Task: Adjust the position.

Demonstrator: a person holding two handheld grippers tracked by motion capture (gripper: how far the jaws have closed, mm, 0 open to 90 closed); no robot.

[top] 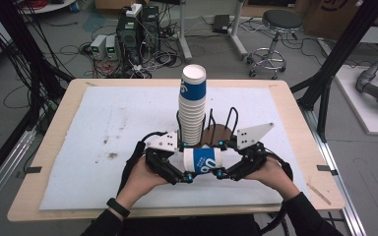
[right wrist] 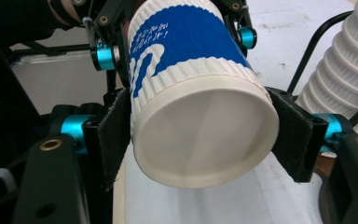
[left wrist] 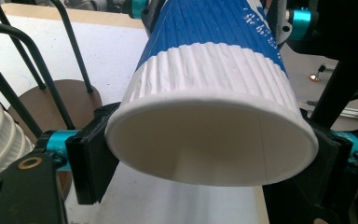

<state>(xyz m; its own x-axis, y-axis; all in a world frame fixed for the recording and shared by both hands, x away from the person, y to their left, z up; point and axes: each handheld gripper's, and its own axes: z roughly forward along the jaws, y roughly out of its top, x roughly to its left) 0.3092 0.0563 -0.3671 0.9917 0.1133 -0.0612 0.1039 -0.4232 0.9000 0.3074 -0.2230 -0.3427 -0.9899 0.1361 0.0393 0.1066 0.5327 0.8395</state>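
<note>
Left claw (top: 189,172) gripped the open, rim end of the paper cup (top: 203,160), one pad on each side of the rim (left wrist: 205,135). Cup interior was bare white, nothing in it as far as the left gripper view showed. Cup lay on its side, level, bridged between the two claws, above the table (top: 44,132) mat and just on the person's side of the wire holder (top: 232,118).

Cup look: ribbed paper wall, white bands at both ends, blue band round the middle with white lettering (right wrist: 151,35) too small to read.

Beyond the cup, between the claws: a tall nested cup stack (top: 192,105) stood upright in the wire holder on a brown round base (left wrist: 51,95), leaning slightly. Top cup of the stack was open-side up; contents not visible.

Right claw (top: 220,172) was clamped on the cup's closed bottom end, black pads (right wrist: 114,135) pressed on both sides of the base (right wrist: 200,140). No earlier look at it, so only the grip is stated. Both hands sat low, close together, near the table's front edge.
</note>
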